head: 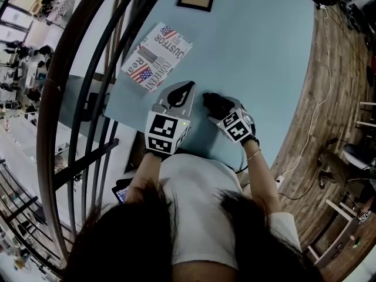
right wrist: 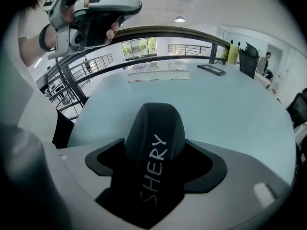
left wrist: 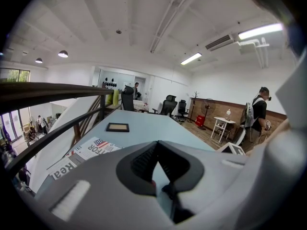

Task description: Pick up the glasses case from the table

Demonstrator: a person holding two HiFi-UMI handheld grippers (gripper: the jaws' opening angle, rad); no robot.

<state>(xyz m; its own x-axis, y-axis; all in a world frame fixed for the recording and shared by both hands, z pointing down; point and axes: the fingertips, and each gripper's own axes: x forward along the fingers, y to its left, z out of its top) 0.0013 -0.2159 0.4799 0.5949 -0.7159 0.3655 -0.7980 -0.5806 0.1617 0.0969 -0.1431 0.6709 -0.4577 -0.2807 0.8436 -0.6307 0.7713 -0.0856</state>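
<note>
The glasses case (right wrist: 156,150) is black with "SHERY" written in white along it. My right gripper (right wrist: 154,176) is shut on it, and the case's rounded end sticks out past the jaws. In the head view the glasses case (head: 215,103) shows as a dark lump in the right gripper (head: 222,109), over the near part of the pale blue table (head: 258,51). My left gripper (head: 187,88) is just to the left of it, raised, shut and holding nothing. In its own view the left gripper (left wrist: 156,145) has its jaws meeting at the tips.
A printed newspaper (head: 157,56) lies at the table's left, and a small dark picture frame (head: 195,0) sits at the far end. A dark curved railing (head: 64,98) runs along the left side. Wooden floor and a white cable (head: 320,98) are on the right.
</note>
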